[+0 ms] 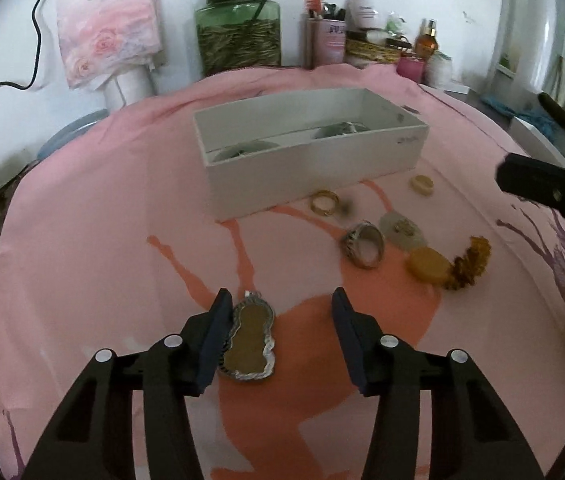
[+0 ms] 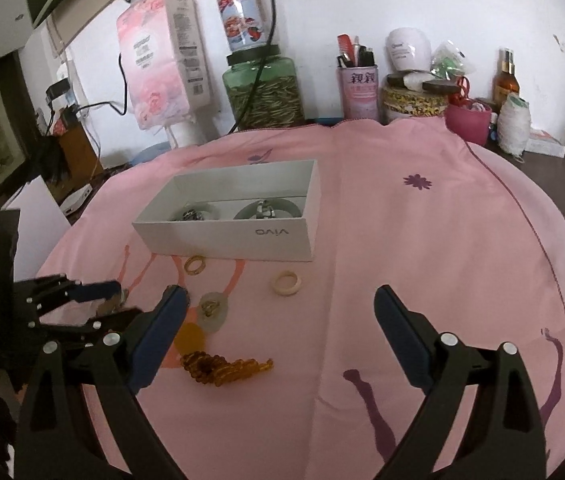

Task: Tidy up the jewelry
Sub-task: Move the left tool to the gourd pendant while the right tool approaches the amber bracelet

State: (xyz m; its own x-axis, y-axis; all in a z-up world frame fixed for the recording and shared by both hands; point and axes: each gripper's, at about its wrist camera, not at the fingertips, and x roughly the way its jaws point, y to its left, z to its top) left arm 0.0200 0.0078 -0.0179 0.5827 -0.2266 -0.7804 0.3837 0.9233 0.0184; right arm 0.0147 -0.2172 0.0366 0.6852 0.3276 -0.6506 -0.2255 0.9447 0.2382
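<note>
My left gripper (image 1: 280, 304) is open, low over the pink cloth. A silver-framed gourd-shaped pendant (image 1: 250, 338) lies between its fingers, against the left finger. A white open box (image 1: 310, 160) stands beyond, with jewelry pieces inside (image 2: 262, 210). In front of it lie a gold ring (image 1: 324, 201), a cream ring (image 1: 421, 184), a silver ring (image 1: 364, 245), a pale jade pendant (image 1: 400, 230), an amber disc (image 1: 428, 266) and amber beads (image 1: 468, 262). My right gripper (image 2: 280, 300) is open and empty, above the cloth right of the beads (image 2: 226, 366). The left gripper (image 2: 82, 304) shows at its left.
A green glass jar (image 2: 264, 92), a tissue pack (image 2: 166, 60), a pink pen cup (image 2: 358, 88), bottles and a pink cup (image 2: 468, 120) line the wall at the back. White boxes (image 1: 542, 140) stand off the cloth's right side.
</note>
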